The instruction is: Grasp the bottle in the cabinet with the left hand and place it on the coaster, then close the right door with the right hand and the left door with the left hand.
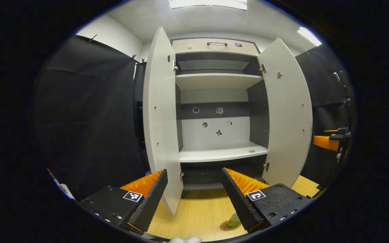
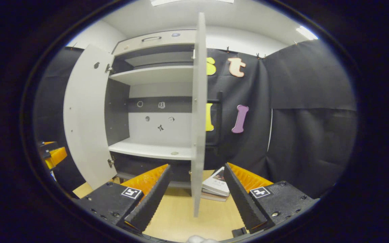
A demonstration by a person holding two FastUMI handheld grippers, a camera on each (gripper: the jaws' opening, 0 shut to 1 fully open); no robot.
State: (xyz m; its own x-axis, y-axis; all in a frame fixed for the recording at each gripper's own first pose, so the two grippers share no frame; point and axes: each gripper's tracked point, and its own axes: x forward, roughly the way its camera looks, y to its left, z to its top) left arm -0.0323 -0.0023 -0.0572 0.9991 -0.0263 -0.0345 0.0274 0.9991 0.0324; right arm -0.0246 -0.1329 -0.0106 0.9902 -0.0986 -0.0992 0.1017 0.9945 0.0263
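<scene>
Left gripper view: bottle [image 1: 234, 221] upright on coaster [image 1: 225, 227]

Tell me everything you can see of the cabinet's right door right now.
The right door is a plain white flat panel, fully swung open and seen edge-on in the right gripper view. It hangs upright from hinges on the cabinet, its lower edge just above the wooden tabletop. The right gripper, open, straddles its bottom corner without touching.

No readable text; stickers on cabinet [image 1: 214, 131] back panel and book [image 2: 217, 185] cover too small.
</scene>
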